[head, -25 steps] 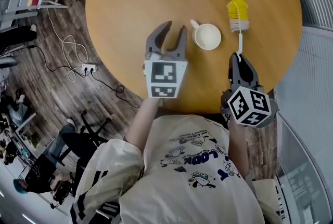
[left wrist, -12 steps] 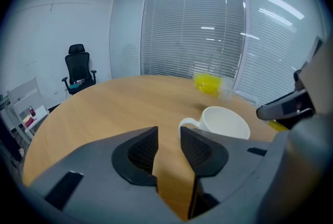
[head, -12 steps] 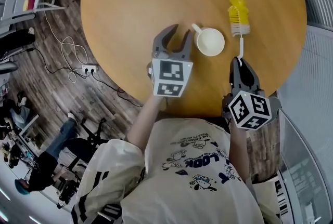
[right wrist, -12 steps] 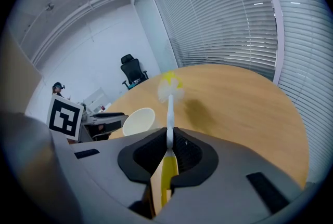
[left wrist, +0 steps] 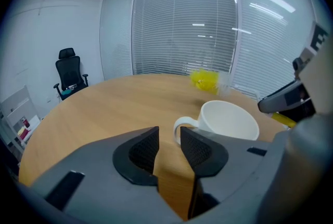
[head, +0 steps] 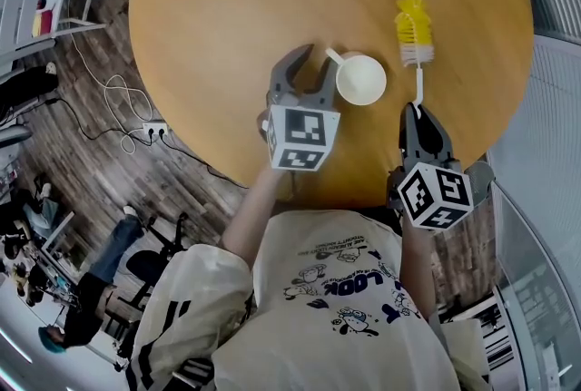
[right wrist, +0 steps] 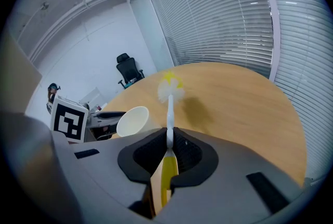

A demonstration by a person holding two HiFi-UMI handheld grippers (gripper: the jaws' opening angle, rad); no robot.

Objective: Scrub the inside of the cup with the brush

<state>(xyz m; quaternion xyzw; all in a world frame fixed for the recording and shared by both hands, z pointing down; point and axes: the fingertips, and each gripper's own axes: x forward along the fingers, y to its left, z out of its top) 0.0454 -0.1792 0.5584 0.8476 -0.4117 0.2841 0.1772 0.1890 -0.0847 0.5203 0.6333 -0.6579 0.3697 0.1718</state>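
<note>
Two grippers in play, so starting closest to us: the right gripper [head: 419,111] sits near the table's edge with its jaws clamped tight on the thin yellow-and-white handle of the brush [head: 418,63]. You can see the handle pinched right between the pads in the right gripper view [right wrist: 169,141]. The left gripper [head: 313,61] is a little further in. Its jaws are apart with nothing but bare table [head: 227,8] showing in the gap, and the cup's handle loop sits just ahead of them in the left gripper view [left wrist: 167,141]. Next out is the white cup [head: 360,79], upright on the wood with its mouth up, between the two tools. Furthest off is the brush's yellow bristle head, out past the cup on its right and well clear of the rim. We can't tell if the bristles touch the table. So by our reckoning we've got the brush in hand and that's it: the cup isn't gripped, and no bristles are inside it. All the actual scrubbing is left to do.
</note>
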